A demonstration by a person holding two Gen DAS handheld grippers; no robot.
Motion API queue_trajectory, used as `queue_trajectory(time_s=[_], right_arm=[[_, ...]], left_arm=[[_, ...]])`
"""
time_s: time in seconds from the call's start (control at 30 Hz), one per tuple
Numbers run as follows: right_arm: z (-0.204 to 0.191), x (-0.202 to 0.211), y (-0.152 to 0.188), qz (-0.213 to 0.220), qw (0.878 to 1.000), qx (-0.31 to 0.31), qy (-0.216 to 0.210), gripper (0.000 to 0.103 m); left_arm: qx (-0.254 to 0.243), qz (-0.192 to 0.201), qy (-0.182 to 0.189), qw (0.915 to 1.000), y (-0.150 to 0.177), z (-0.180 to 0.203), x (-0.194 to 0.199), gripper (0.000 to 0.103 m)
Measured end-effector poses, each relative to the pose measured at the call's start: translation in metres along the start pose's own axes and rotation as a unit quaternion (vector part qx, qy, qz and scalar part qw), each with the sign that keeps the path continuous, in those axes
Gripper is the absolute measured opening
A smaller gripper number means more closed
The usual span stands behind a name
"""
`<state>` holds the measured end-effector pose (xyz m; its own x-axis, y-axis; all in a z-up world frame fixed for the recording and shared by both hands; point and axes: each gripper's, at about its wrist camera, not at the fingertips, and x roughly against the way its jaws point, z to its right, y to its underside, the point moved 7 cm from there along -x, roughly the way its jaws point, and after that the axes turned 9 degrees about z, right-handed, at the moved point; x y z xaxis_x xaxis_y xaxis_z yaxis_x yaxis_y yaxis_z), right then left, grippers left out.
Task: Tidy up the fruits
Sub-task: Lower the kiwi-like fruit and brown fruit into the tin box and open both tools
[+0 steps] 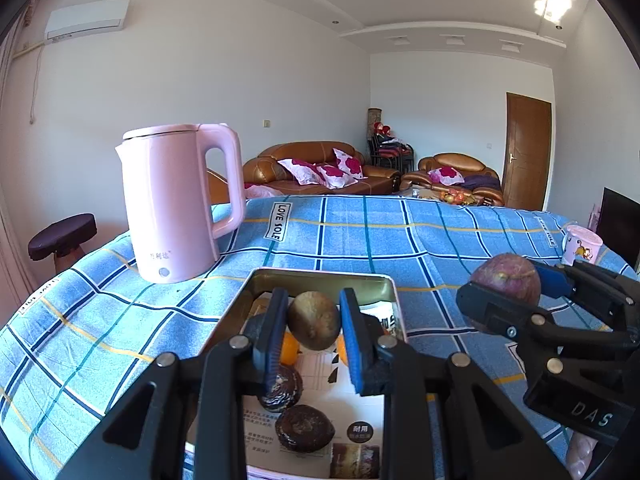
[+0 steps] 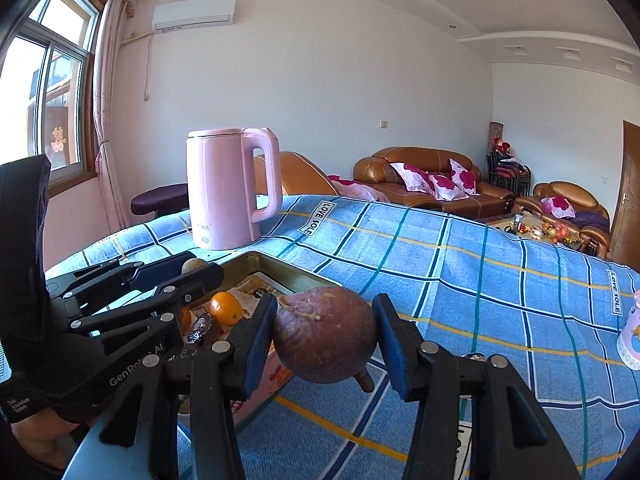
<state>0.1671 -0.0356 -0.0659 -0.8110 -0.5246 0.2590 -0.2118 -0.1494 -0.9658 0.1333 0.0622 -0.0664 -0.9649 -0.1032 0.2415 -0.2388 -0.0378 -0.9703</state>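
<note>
right claw (image 2: pixel 325 334) | grips passion fruit (image 2: pixel 326 334) | stem end up-left

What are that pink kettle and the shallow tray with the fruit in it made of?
The pink kettle looks like smooth moulded plastic with a soft satin sheen, though a metal lining cannot be ruled out. The tray seems to be thin metal: its inner wall has a dull golden, mirror-like shine and a rolled rim.
</note>
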Motion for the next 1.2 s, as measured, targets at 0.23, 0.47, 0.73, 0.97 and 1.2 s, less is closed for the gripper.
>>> queue_trajectory(time_s=[0.23, 0.47, 0.73, 0.97, 1.2], right_arm=[[-0.013, -0.008, 0.0, -0.003, 1.0, 0.004, -0.012, 0.051], [-0.024, -0.017, -0.001, -0.006, 1.0, 0.001, -0.025, 0.051], [-0.035, -0.026, -0.002, -0.01, 0.999, 0.006, -0.035, 0.051], [-0.044, -0.034, 0.002, -0.017, 0.999, 0.009, -0.042, 0.051], [-0.049, -0.043, 0.008, -0.03, 0.998, 0.01, -0.045, 0.051]], left_arm=[[0.005, -0.007, -0.014, 0.9999, 0.005, -0.019, 0.003, 0.028], [0.005, -0.013, -0.025, 0.9996, 0.01, -0.031, 0.006, 0.028], [0.011, -0.02, -0.032, 0.9992, 0.016, -0.043, 0.007, 0.028], [0.01, -0.024, -0.037, 0.999, 0.019, -0.05, 0.006, 0.028], [0.012, -0.028, -0.037, 0.9989, 0.023, -0.052, 0.008, 0.028]])
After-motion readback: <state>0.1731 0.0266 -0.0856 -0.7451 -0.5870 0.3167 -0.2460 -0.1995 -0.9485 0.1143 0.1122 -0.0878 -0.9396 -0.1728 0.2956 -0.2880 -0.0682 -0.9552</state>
